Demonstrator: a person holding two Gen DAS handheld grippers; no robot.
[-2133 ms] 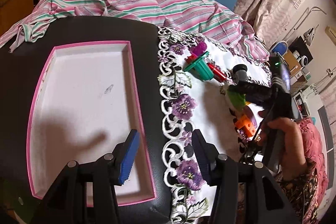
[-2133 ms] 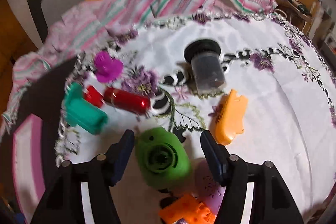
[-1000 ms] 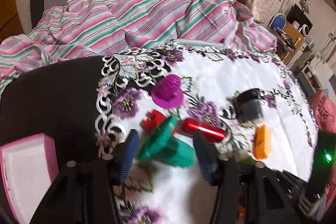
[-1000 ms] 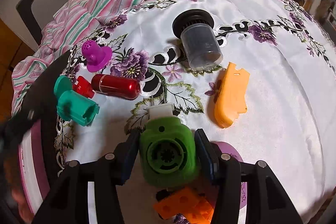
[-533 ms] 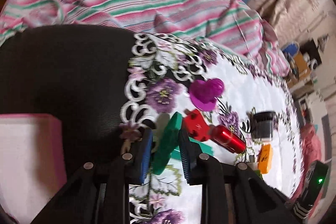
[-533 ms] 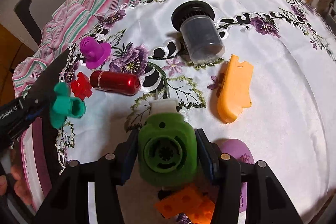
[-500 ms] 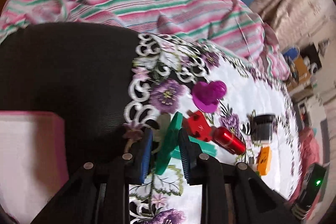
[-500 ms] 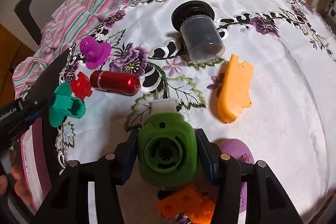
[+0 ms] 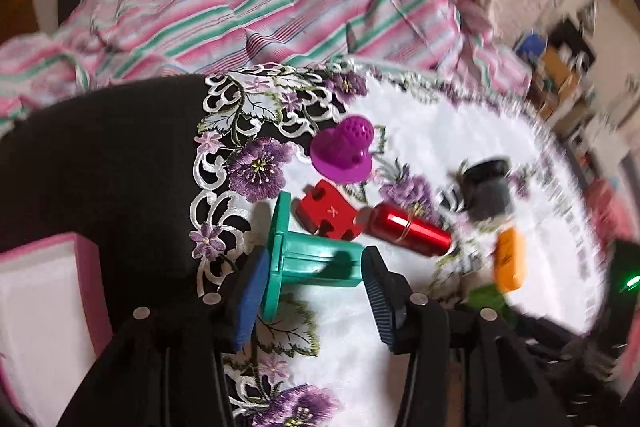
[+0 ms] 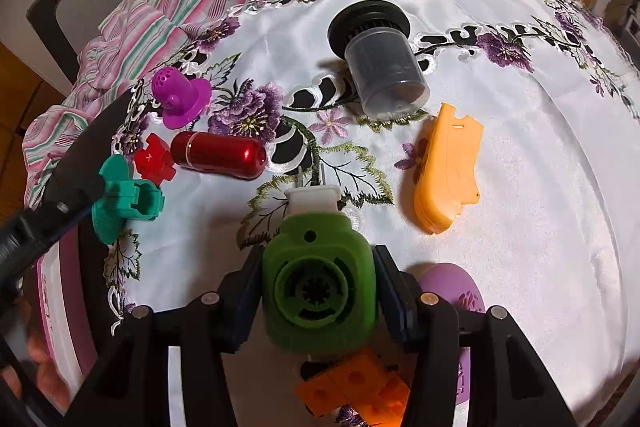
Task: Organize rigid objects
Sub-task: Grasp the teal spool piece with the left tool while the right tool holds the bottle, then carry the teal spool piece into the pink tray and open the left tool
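Embroidered tablecloth (image 10: 540, 187); pink tray (image 9: 36, 303) cut off (left edge).

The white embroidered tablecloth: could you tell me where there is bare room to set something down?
Free: the white cloth right of the orange plastic shell. Crowded: the left edge around the red metal capsule, and beneath the green plastic housing.

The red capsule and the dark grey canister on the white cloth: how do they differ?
The red capsule is slim, glossy metallic red; the dark grey canister is wider and dull, smoky.

The capsule has rounded ends; the canister has a flared black ribbed base.

Both lie on their sides on the cloth, untouched.
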